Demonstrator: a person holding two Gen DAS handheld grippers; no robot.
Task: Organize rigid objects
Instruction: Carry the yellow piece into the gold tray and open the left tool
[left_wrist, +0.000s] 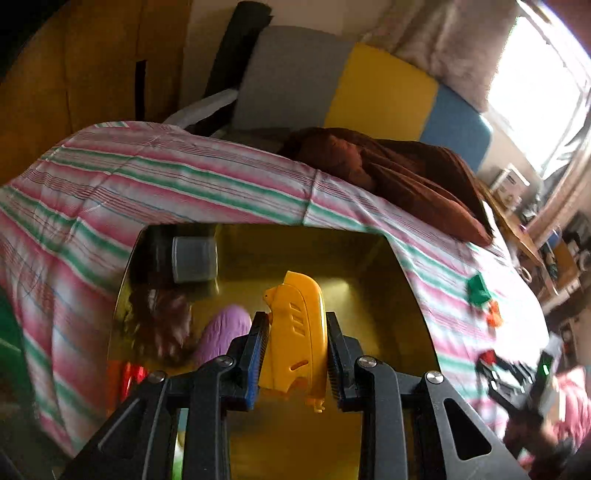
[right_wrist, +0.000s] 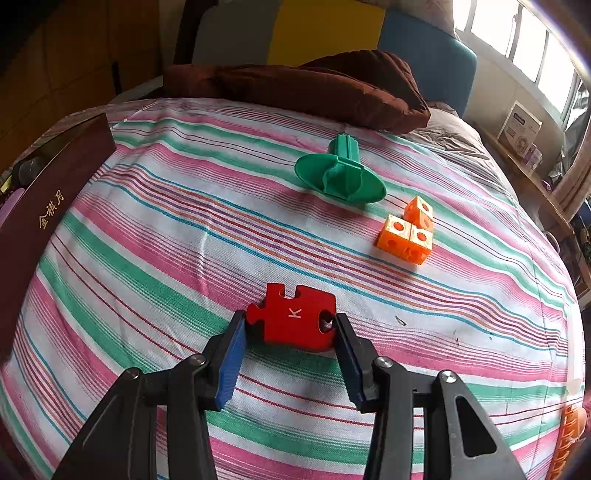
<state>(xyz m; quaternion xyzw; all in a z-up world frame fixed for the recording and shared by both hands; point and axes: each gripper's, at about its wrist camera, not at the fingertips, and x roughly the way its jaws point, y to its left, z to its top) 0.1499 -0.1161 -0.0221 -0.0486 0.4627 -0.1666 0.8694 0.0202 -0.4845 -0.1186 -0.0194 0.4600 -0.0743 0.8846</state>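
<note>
Right wrist: red puzzle piece (right_wrist: 293, 319) reads "K"; box (right_wrist: 48, 206) bears gold characters.

Left gripper (left_wrist: 291, 354) & right gripper (right_wrist: 290, 354): black angular linkage arms w/ triangular cut-outs, round silver screw heads at the pivots, fingers black outside, blue ribbed pads (right_wrist: 231, 363) on inner faces.

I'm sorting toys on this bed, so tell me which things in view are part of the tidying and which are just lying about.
Part of the job:
yellow plastic piece, held in the left gripper
red puzzle piece, between the right gripper fingers
green flanged toy
orange cubes
gold-lined box

Just lying about:
brown pillow
striped bedcover
</note>
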